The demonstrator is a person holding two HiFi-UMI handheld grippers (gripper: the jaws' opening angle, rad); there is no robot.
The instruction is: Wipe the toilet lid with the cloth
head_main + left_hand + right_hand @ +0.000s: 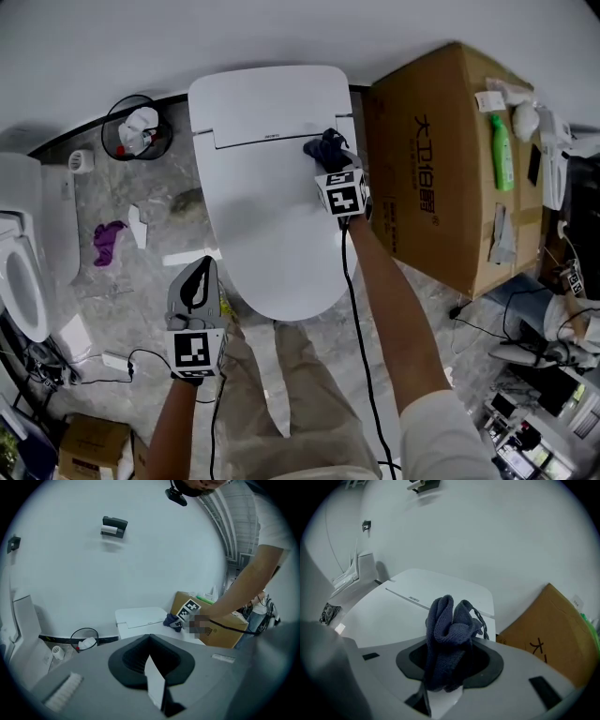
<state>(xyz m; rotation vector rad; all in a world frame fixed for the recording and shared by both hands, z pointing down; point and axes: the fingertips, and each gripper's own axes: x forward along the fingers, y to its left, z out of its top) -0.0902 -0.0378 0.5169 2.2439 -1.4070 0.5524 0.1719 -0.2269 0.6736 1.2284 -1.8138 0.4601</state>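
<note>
Two toilets (267, 216), two cardboard boxes (441, 169), one dark cloth (325, 147), one purple rag (109, 239), one wire bin (136, 127), one green bottle (502, 155).

Cardboard box (450, 141) bears black Chinese print beginning 大卫

Cloth (326, 147) hides tips of right tongs (331, 159); second toilet (22, 277) cropped left.

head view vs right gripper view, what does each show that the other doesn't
Only the head view: the black wire waste bin, the purple rag on the floor and the left gripper. Only the right gripper view: a small black wall fitting. Both: the white toilet lid, the brown cardboard box and the dark blue knitted cloth clamped in the right gripper.
</note>
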